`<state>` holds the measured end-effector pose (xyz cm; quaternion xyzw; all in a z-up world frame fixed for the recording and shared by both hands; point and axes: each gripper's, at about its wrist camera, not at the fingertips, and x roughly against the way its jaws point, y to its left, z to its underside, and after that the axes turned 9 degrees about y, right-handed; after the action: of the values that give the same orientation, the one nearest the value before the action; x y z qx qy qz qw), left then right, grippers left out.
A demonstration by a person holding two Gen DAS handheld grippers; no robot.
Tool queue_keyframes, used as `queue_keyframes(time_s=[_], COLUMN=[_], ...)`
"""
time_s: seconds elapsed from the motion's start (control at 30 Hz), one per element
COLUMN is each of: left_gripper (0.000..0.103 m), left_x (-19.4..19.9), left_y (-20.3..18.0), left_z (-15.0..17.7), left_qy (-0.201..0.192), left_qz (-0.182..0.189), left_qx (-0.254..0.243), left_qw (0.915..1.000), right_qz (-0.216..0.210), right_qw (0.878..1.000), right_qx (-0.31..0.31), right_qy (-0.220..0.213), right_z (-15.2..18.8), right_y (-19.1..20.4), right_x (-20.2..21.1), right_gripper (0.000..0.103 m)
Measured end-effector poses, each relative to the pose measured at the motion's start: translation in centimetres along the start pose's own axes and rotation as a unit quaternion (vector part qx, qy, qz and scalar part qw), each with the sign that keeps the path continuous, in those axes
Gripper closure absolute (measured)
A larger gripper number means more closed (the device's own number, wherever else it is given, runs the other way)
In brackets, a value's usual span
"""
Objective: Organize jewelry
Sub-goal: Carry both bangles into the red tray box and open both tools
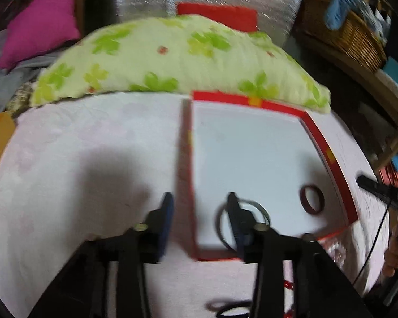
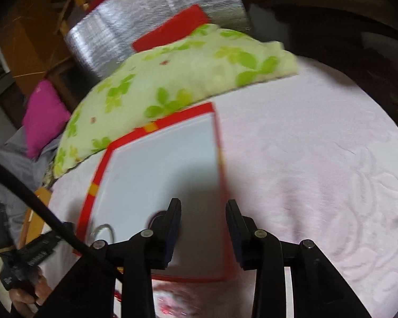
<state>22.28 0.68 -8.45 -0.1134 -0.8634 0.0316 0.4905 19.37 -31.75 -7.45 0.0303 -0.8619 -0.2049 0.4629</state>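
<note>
A shallow red-rimmed box [image 1: 329, 148] with a white floor lies on the pink bedspread; it also shows in the right wrist view [image 2: 98, 177]. A silver bangle [image 1: 260, 209] and a dark red bangle [image 1: 312, 200] lie inside it near the front. My left gripper [image 1: 199, 206] is open and empty, straddling the box's left wall, its right finger over the silver bangle. My right gripper [image 2: 203, 212] is open and empty above the box's right wall. The silver bangle [image 2: 103, 229] shows partly at the box's near left corner; the red bangle [image 2: 156, 216] peeks from behind the left finger.
A green floral pillow [image 1: 172, 58] lies behind the box, with a magenta cushion [image 1: 39, 23] and a wicker basket [image 1: 355, 34] beyond. Red beads [image 1: 288, 285] and a dark ring [image 1: 220, 304] lie on the bedspread near me. The other gripper [image 1: 384, 190] is at the right.
</note>
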Motion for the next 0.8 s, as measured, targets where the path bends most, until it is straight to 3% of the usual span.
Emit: queue_keyframes(time_s=[0.13,0.2,0.27,0.43,0.67,0.8], left_gripper=[0.052,0.052,0.052,0.052,0.052,0.052], left_x=[-0.5,-1.1,-1.6,-2.8,-3.2,-2.9], left_y=[1.2,1.5,1.4,1.0,-0.1,0.0], left_z=[-0.2,0.0,0.4,1.1,1.4,1.3], left_qy=[0.015,0.034,0.05,0.089,0.098,0.095], left_qz=[0.01,0.017,0.025,0.039,0.038,0.028], left_qx=[0.03,0.042,0.043,0.041,0.026,0.021], left_qw=[0.9994,0.9984,0.9976,0.9945,0.9941,0.9949], right_qz=[-0.004,0.002,0.009,0.042,0.066,0.039], right_qw=[0.999,0.999,0.999,0.998,0.996,0.998], right_qx=[-0.011,0.002,0.01,0.023,0.062,0.027], right_qy=[0.034,0.039,0.043,0.043,0.018,0.034], right_z=[0.2,0.2,0.4,0.3,-0.5,-0.8], right_y=[-1.0,-0.6,-0.5,-0.1,1.1,0.0], right_x=[-1.0,-1.4,-1.7,-2.9,-3.9,-3.5], right_gripper=[0.065,0.07,0.084,0.095,0.096,0.096])
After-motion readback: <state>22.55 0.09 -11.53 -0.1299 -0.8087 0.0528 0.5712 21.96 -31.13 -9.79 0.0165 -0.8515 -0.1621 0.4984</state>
